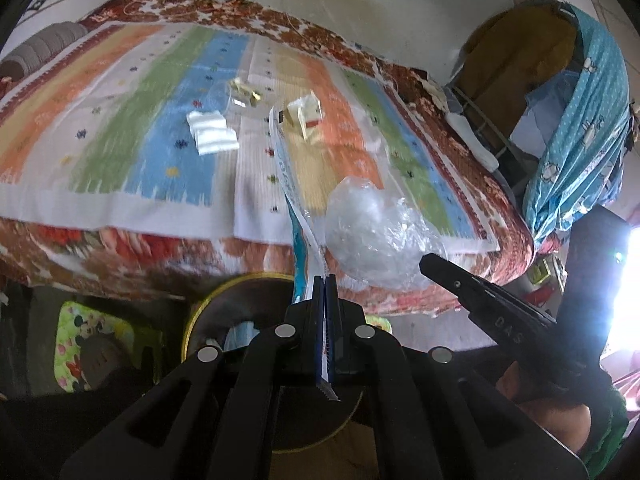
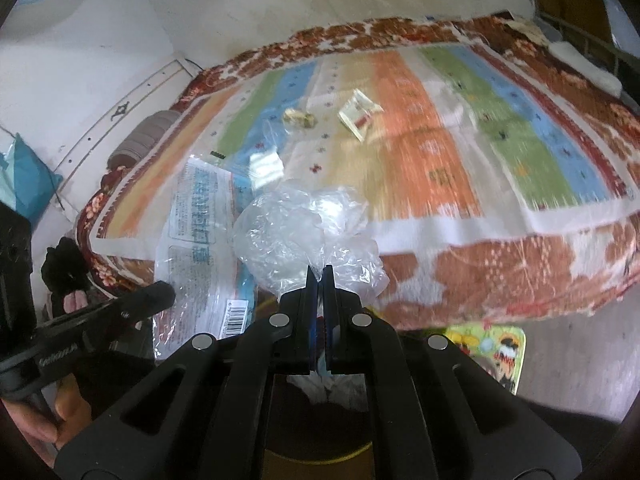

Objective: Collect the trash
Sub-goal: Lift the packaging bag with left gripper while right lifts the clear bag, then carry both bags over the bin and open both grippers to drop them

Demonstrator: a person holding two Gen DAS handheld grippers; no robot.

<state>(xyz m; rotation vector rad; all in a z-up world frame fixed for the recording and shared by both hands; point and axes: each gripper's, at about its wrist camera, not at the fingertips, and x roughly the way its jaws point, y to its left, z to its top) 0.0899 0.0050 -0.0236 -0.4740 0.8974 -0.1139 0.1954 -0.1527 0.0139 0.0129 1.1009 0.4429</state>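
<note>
My left gripper is shut on a flat blue-and-white plastic wrapper, held edge-on above a round dark bin with a yellow rim. The wrapper also shows flat in the right wrist view. My right gripper is shut on a crumpled clear plastic bag, seen in the left wrist view too, over the bin. On the striped bed lie a white folded paper, a small crumpled yellow wrapper and an open cream-and-red carton.
The bed with a striped blanket over a red floral cover fills both views. A cartoon-print stool stands left of the bin. A blue spotted cloth hangs over furniture at right. A grey bolster lies at the bed's far end.
</note>
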